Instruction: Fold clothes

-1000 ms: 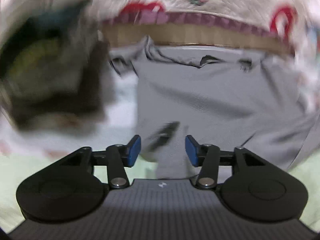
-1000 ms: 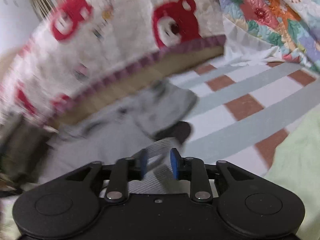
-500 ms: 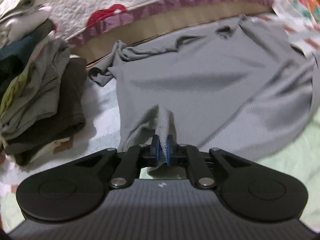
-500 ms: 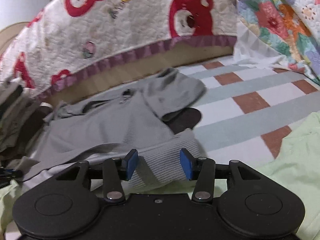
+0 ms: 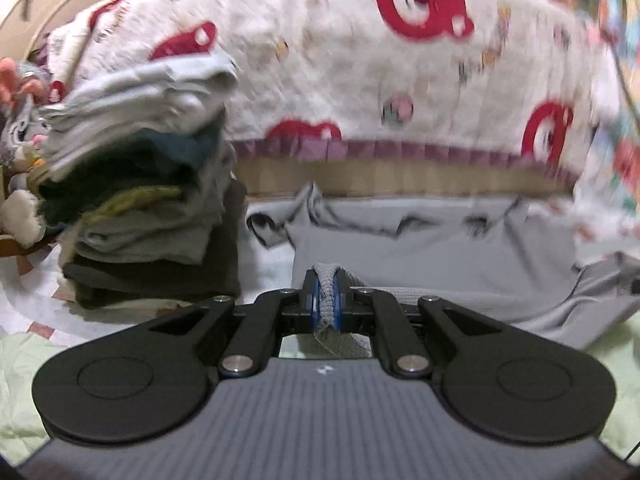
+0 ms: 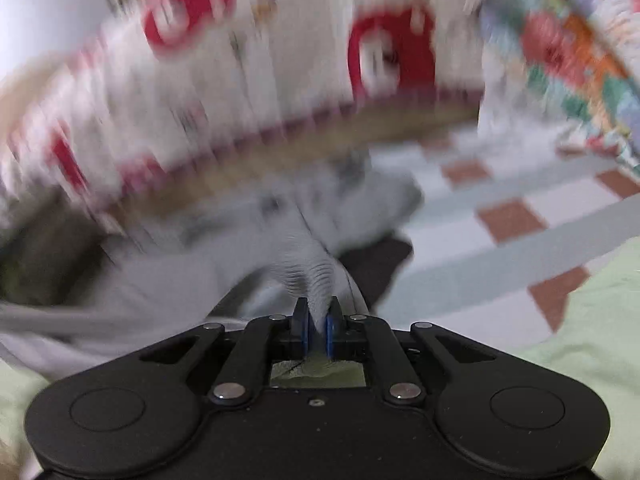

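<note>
A grey ribbed shirt [image 5: 440, 256] lies spread on the bed, its neck toward the bear-print quilt. My left gripper [image 5: 326, 300] is shut on a pinch of the shirt's ribbed hem, lifted off the bed. In the right wrist view the same grey shirt [image 6: 312, 264] rises in a ridge into my right gripper [image 6: 316, 334]. Its jaws are closing, and the blue pads press on the hem's fabric. That view is badly blurred.
A stack of folded clothes [image 5: 140, 184] stands at the left, close to the shirt. A white quilt with red bears [image 5: 400, 92] hangs behind. A light green cloth [image 6: 592, 320] covers the near bed, with a checked sheet [image 6: 512, 216] at right. A dark garment [image 6: 376, 260] lies under the shirt.
Both grippers went from open to shut on the shirt's hem, the left first and the right just now. The left has lifted its pinch, bringing the quilt and stack higher into view.
</note>
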Tool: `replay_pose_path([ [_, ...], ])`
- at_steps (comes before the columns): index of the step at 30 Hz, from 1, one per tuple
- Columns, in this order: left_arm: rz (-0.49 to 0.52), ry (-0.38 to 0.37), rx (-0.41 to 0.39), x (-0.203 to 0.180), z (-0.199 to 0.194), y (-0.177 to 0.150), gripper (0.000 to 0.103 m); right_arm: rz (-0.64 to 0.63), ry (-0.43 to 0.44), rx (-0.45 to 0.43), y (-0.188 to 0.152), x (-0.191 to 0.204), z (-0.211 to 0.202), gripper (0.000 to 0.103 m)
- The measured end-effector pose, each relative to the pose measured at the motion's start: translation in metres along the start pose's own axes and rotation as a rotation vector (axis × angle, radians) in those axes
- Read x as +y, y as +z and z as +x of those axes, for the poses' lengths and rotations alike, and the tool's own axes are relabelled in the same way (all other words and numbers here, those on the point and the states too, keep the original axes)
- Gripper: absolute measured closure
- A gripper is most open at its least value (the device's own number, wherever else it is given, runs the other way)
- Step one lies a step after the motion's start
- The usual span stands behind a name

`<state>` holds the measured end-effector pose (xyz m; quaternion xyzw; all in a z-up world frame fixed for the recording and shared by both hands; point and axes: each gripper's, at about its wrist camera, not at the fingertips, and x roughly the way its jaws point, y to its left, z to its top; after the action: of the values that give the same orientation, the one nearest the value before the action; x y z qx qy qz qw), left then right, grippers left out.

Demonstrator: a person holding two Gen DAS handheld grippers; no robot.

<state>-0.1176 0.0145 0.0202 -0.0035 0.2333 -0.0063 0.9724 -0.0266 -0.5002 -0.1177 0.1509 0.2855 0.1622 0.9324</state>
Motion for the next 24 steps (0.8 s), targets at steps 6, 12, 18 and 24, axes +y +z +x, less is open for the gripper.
replay_pose_path([
  [6, -0.131, -0.014, 0.120, 0.020, 0.001, -0.030, 0.097, 0.117, -0.252, 0.116, -0.039, -0.025, -0.040, 0.087],
  [12, -0.191, -0.040, 0.151, 0.031, 0.014, -0.035, 0.097, 0.031, -0.190, 0.199, -0.058, -0.004, -0.049, 0.069],
  [18, -0.177, -0.037, 0.143, 0.029, 0.024, -0.032, 0.097, -0.259, -0.180, 0.240, -0.082, 0.036, -0.045, 0.045],
  [24, -0.199, -0.018, 0.160, 0.035, 0.022, -0.041, 0.097, -0.219, -0.229, 0.181, -0.082, 0.029, -0.040, 0.099],
])
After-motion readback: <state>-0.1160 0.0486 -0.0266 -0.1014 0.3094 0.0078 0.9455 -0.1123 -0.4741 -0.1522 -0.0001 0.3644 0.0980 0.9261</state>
